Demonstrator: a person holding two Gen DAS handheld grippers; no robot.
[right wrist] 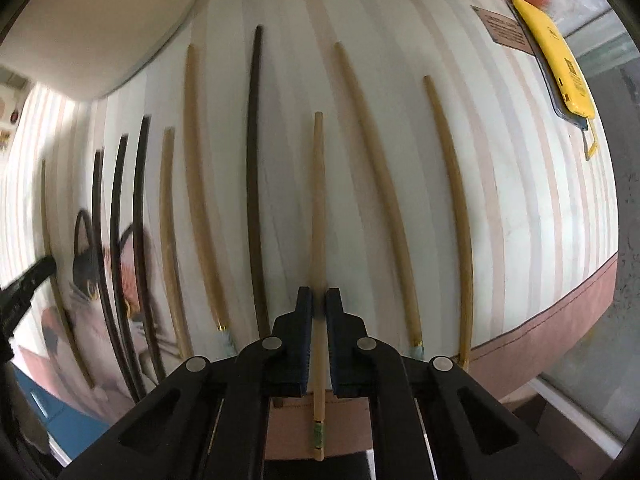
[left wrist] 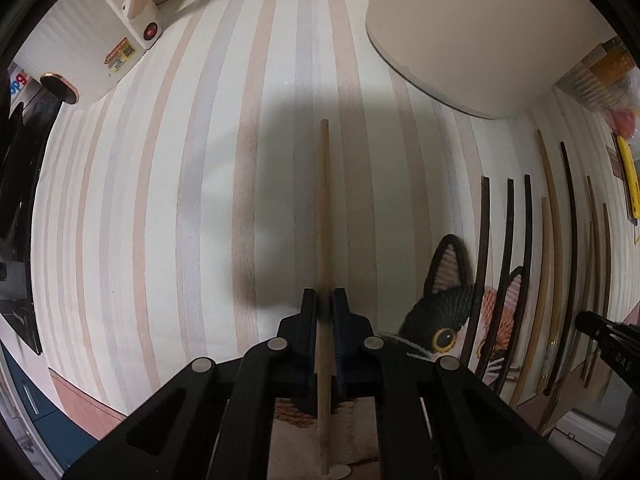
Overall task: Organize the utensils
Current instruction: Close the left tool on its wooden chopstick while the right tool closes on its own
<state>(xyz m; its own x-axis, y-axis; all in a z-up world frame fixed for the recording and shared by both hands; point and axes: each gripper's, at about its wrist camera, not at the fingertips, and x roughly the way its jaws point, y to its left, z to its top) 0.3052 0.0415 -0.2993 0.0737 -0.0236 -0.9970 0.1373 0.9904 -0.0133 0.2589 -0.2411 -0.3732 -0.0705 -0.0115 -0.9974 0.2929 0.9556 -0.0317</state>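
Note:
My left gripper (left wrist: pixel 324 300) is shut on a plain light wooden chopstick (left wrist: pixel 323 208) that points forward over the striped cloth. My right gripper (right wrist: pixel 319 300) is shut on a light chopstick (right wrist: pixel 318 200) with a green band near its back end, held above a row of several chopsticks on the cloth. That row has light ones (right wrist: pixel 380 176) and dark ones (right wrist: pixel 253 168). The same row shows at the right of the left wrist view (left wrist: pixel 508 264). The right gripper's tip (left wrist: pixel 600 330) shows at the right edge there.
A large cream container (left wrist: pixel 460 36) stands at the back, also in the right wrist view (right wrist: pixel 92 28). A white appliance (left wrist: pixel 80 52) stands at back left. A cat picture (left wrist: pixel 444 312) is on the cloth. A yellow tool (right wrist: pixel 556 60) lies at far right. The cloth's pink border (right wrist: pixel 560 320) marks the table edge.

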